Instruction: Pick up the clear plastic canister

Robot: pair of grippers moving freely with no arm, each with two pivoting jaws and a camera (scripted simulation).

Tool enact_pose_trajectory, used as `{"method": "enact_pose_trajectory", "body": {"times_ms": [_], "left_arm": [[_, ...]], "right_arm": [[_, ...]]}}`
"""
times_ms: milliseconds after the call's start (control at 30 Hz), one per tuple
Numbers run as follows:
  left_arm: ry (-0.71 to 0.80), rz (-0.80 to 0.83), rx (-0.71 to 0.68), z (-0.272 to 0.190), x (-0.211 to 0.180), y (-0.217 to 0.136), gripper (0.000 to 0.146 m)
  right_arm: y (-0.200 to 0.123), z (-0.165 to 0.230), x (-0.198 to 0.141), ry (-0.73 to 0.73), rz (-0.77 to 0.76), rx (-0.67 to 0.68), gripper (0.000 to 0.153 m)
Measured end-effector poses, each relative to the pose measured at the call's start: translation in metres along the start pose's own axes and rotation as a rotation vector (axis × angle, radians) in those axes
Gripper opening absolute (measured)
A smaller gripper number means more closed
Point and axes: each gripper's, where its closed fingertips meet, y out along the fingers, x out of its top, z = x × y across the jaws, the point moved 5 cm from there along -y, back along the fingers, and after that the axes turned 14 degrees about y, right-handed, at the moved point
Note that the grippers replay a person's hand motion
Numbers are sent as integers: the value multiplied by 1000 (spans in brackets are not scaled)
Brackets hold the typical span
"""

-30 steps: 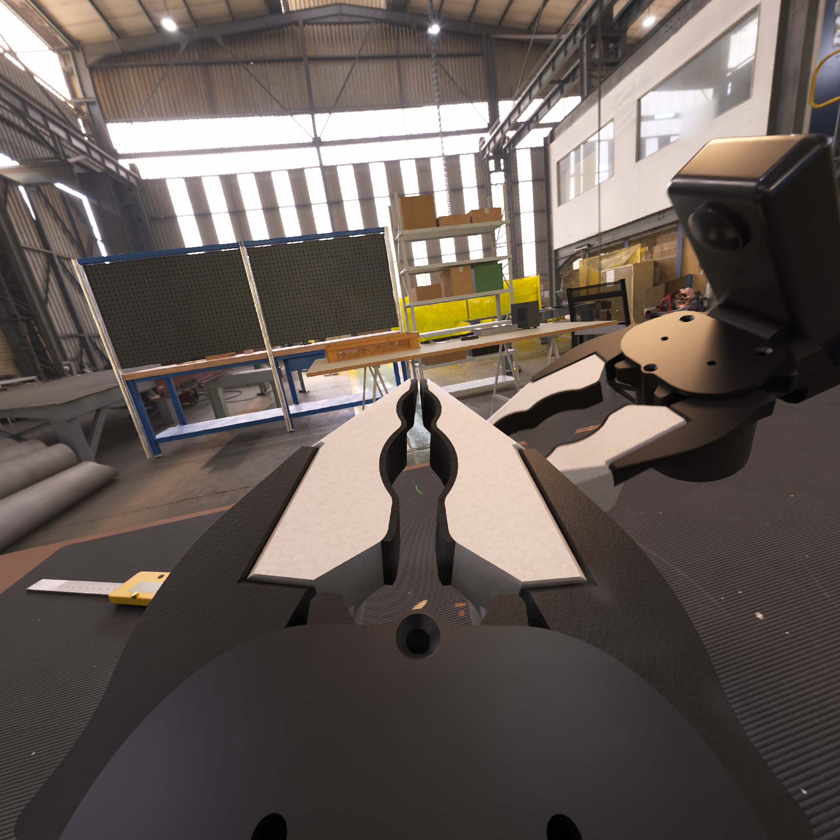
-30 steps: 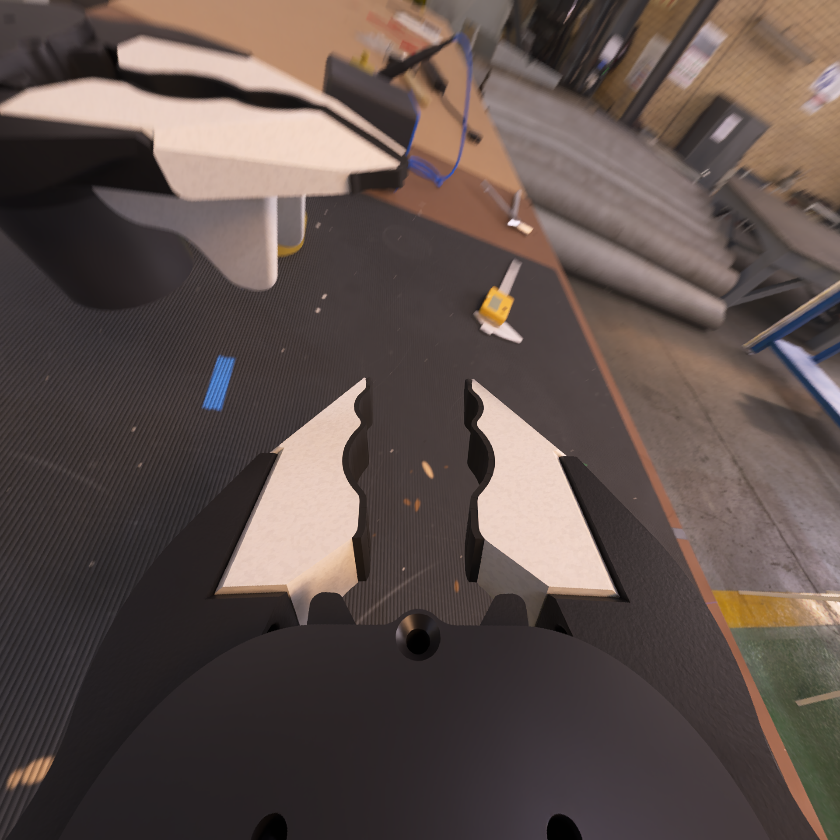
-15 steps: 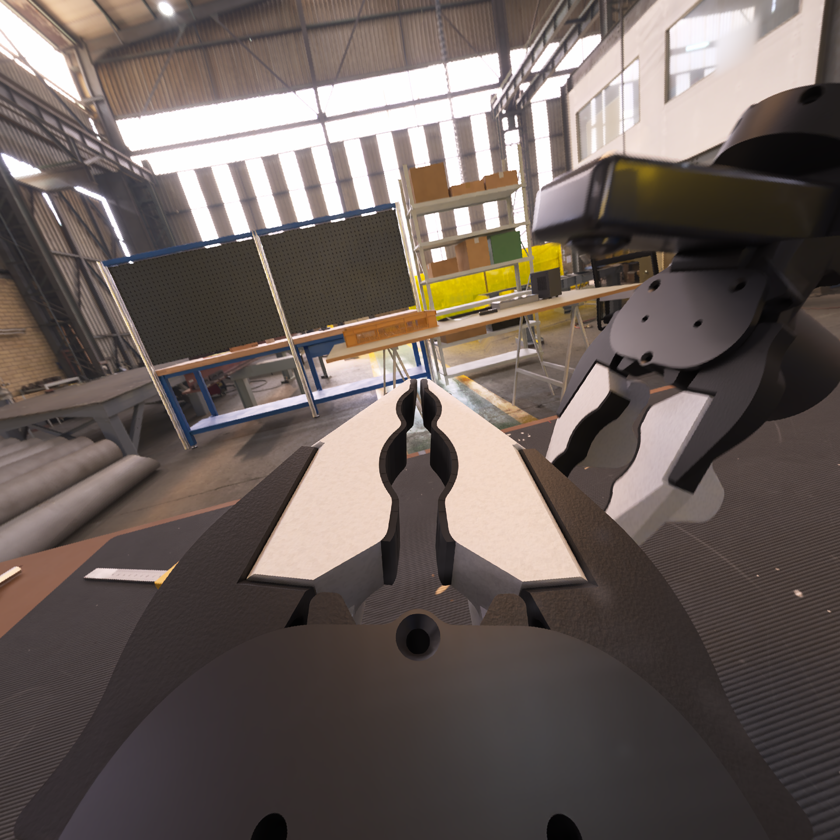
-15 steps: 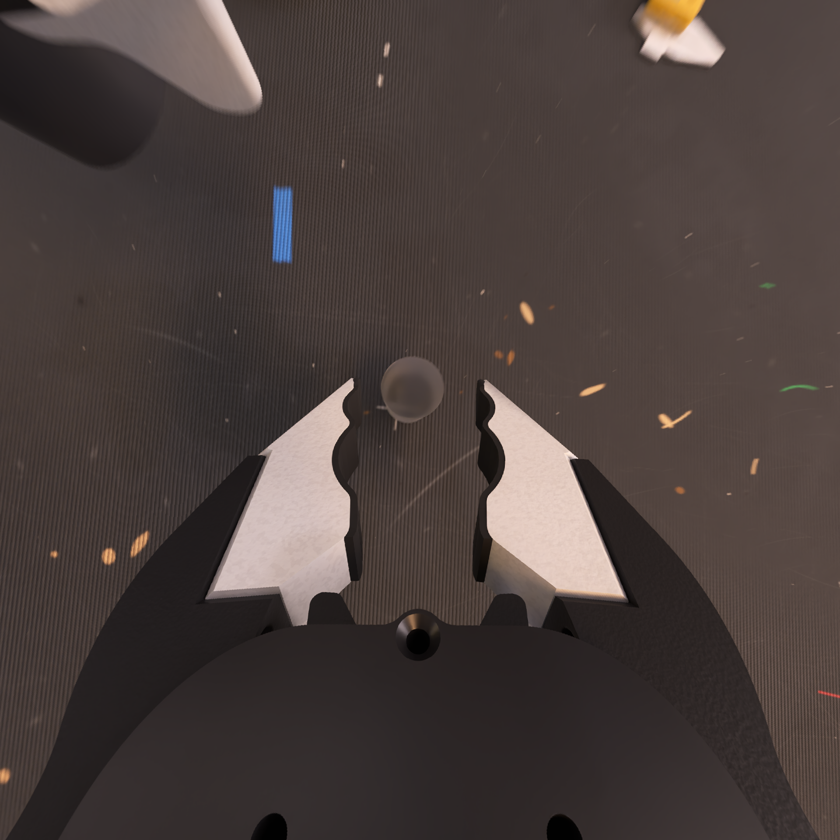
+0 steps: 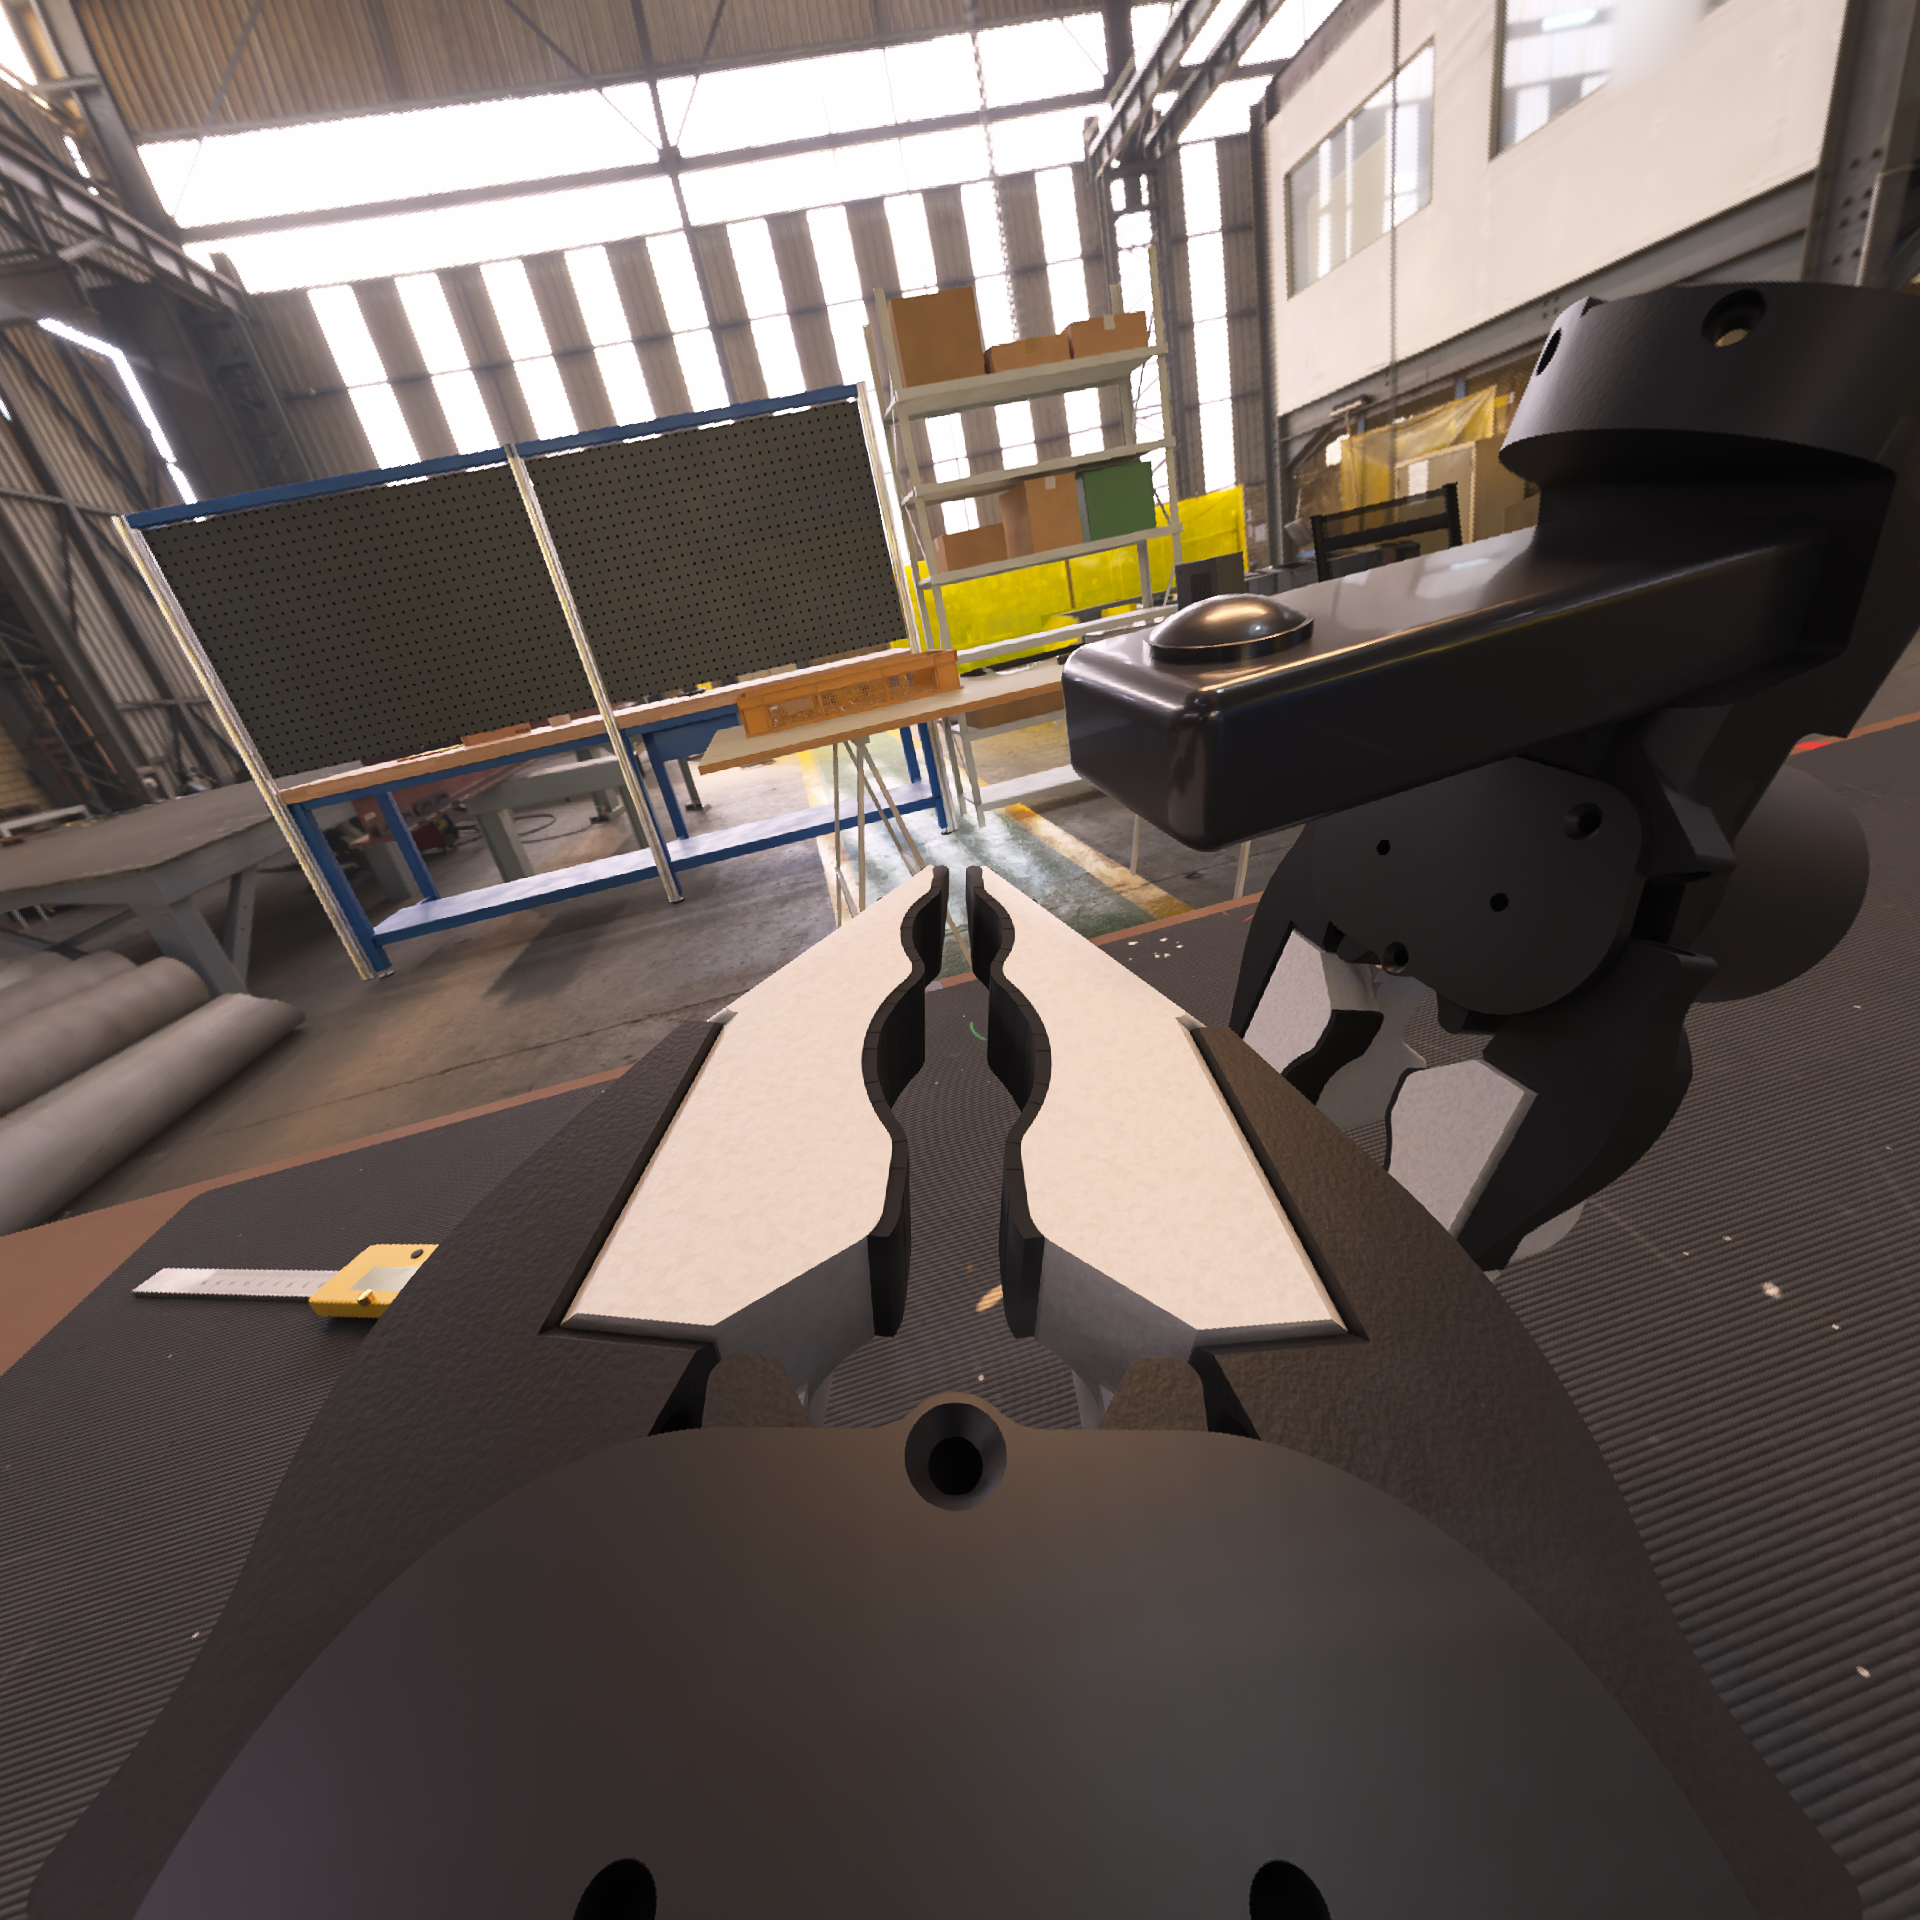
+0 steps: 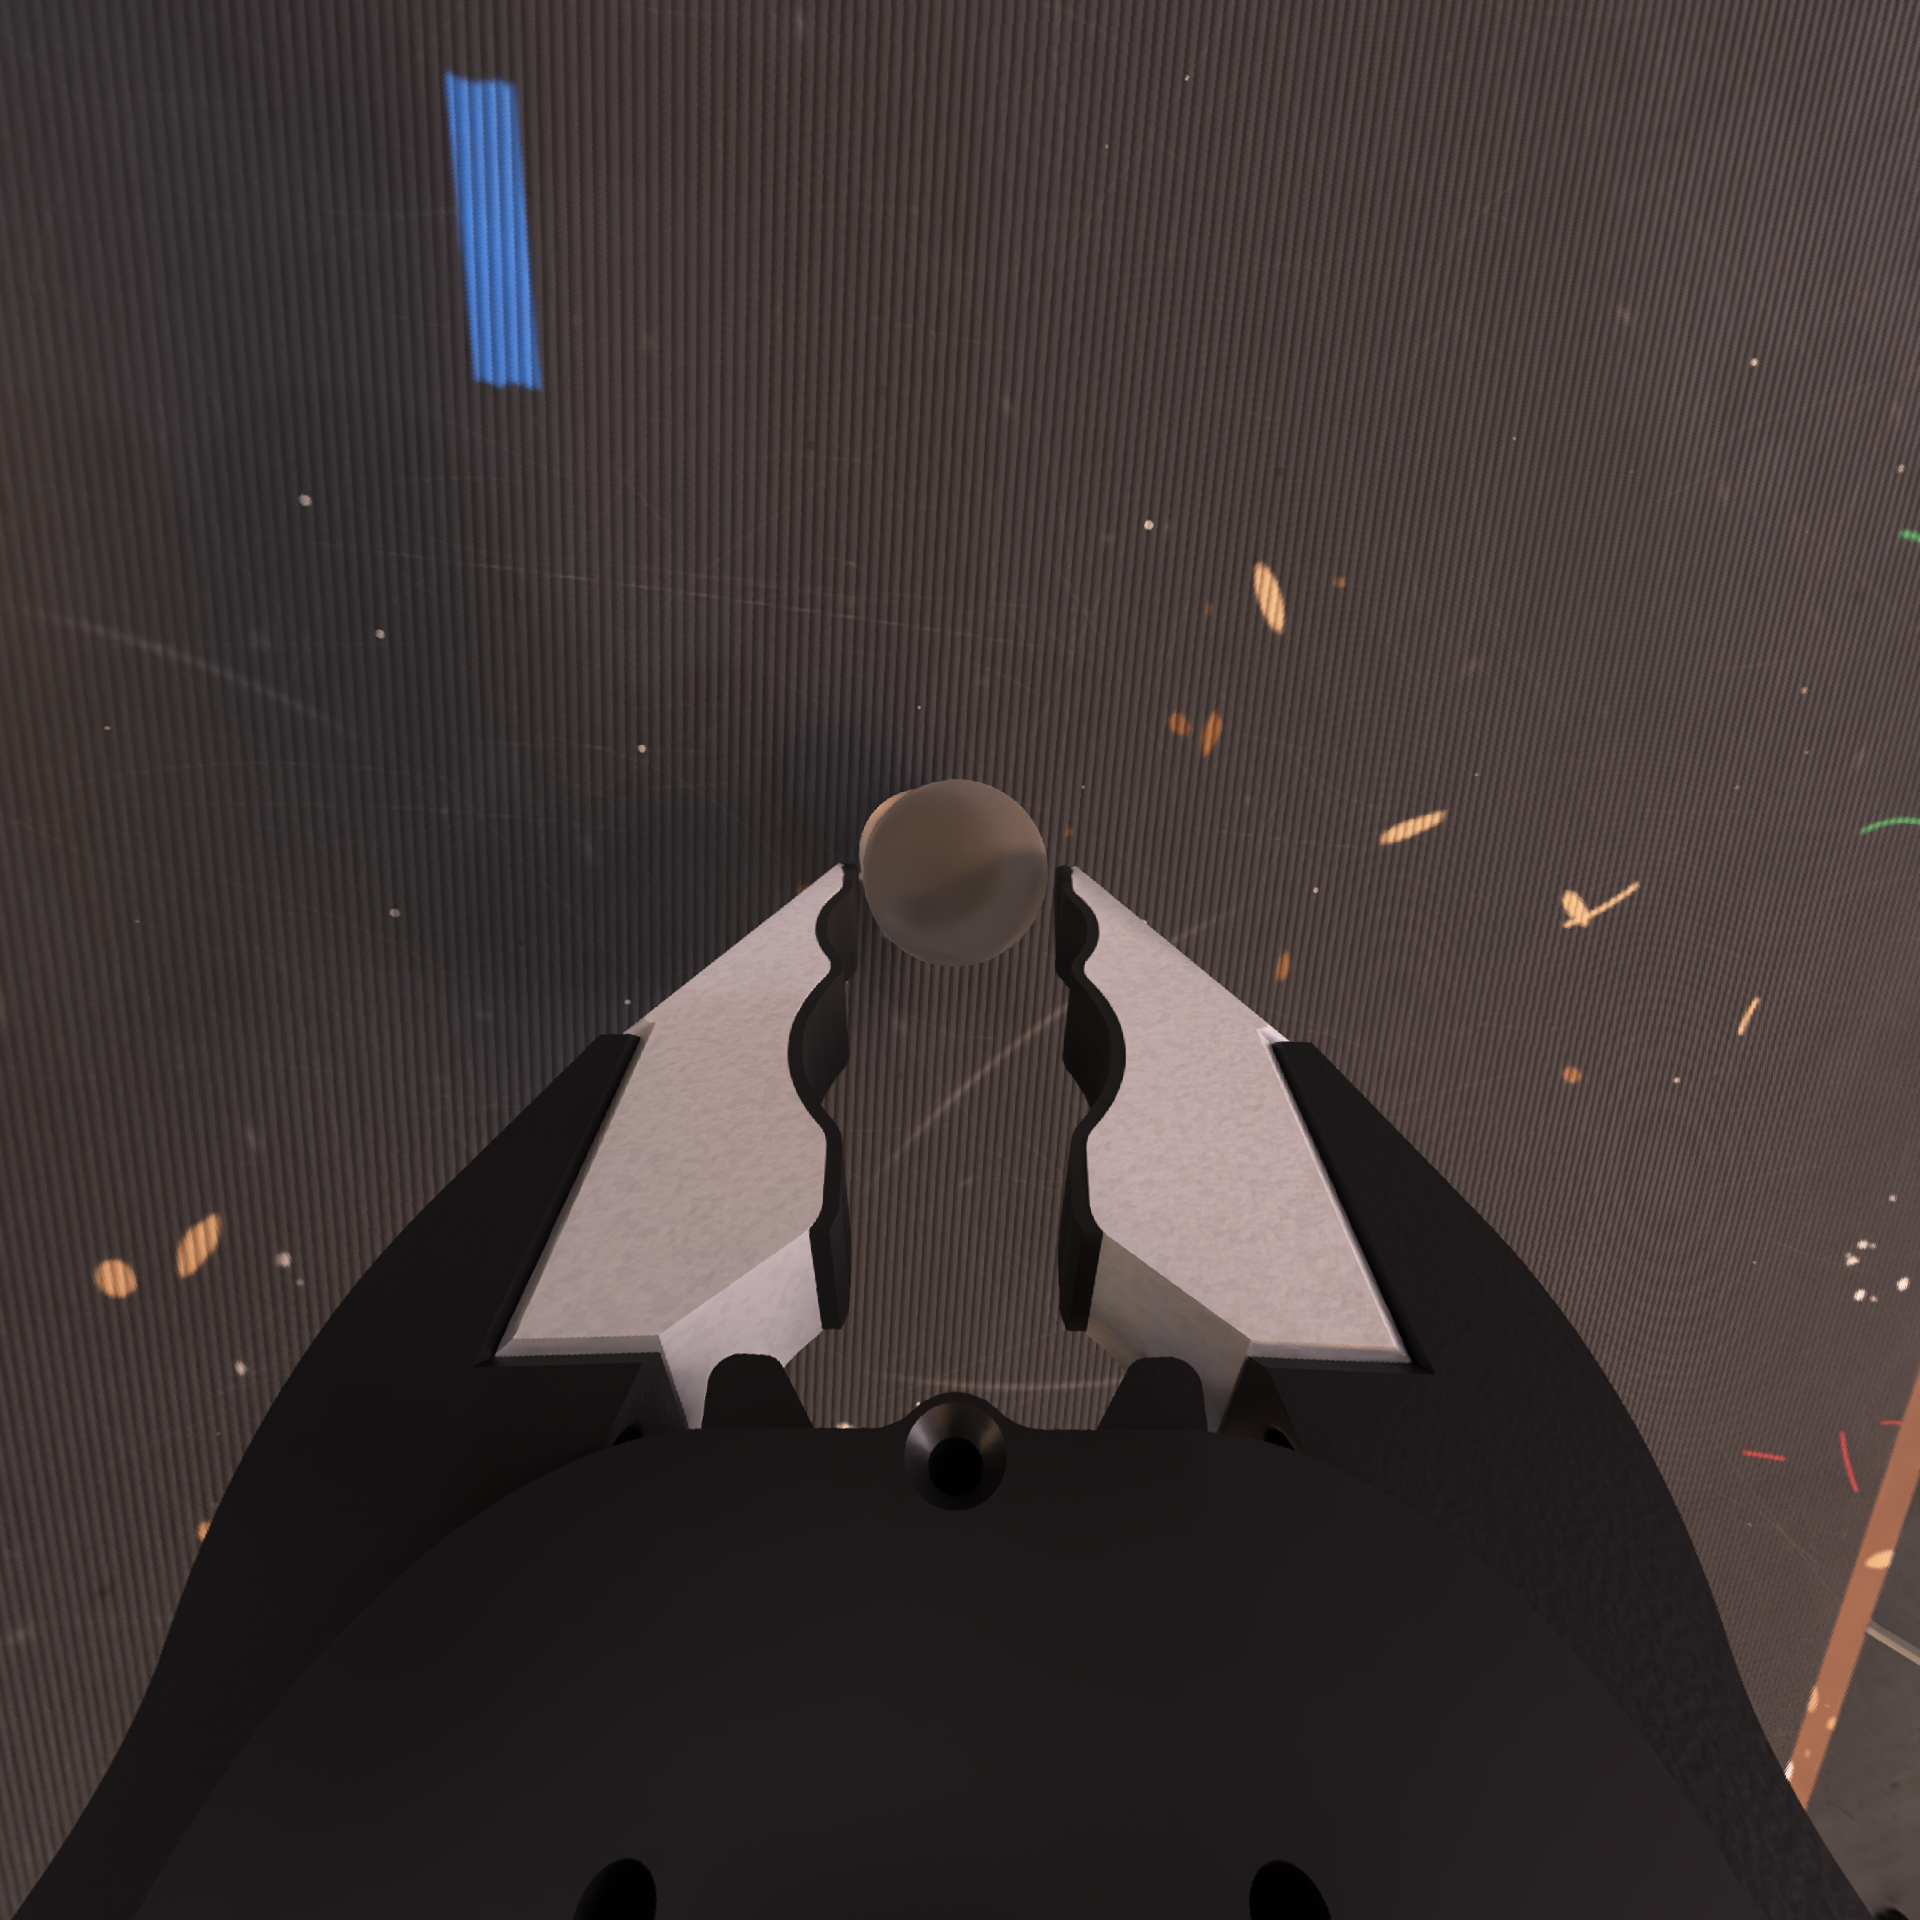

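Observation:
The clear plastic canister stands upright on the black ribbed mat; the right wrist view shows it from straight above as a pale round top. My right gripper points down at it, open, with one fingertip on each side of the canister. The left tip is at its rim and the right tip is a hair off it. In the left wrist view the right gripper hangs nose-down at the right, and I cannot make out the canister there. My left gripper is shut and empty, low over the mat.
A yellow and steel measuring tool lies near the mat's left edge. A blue strip is on the mat beyond the canister. Wood chips are scattered about. The brown table edge runs at the lower right.
My right gripper tipped from a forward look to straight down, dropped closer to the canister and narrowed its jaws around it. The left gripper stayed shut and shifted only slightly.

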Motion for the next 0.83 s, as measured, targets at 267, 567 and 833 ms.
{"method": "enact_pose_trajectory", "body": {"times_ms": [267, 567, 833], "left_arm": [[5, 12, -15, -1, 0, 0, 4], [-4, 2, -23, -2, 1, 0, 6], [-22, -61, -87, -9, 11, -2, 18]], "right_arm": [[-11, -12, 1, -3, -78, -67, 35], [-79, -33, 2, 109, -485, -23, 35], [-131, -39, -14, 123, -745, 101, 35]]}}
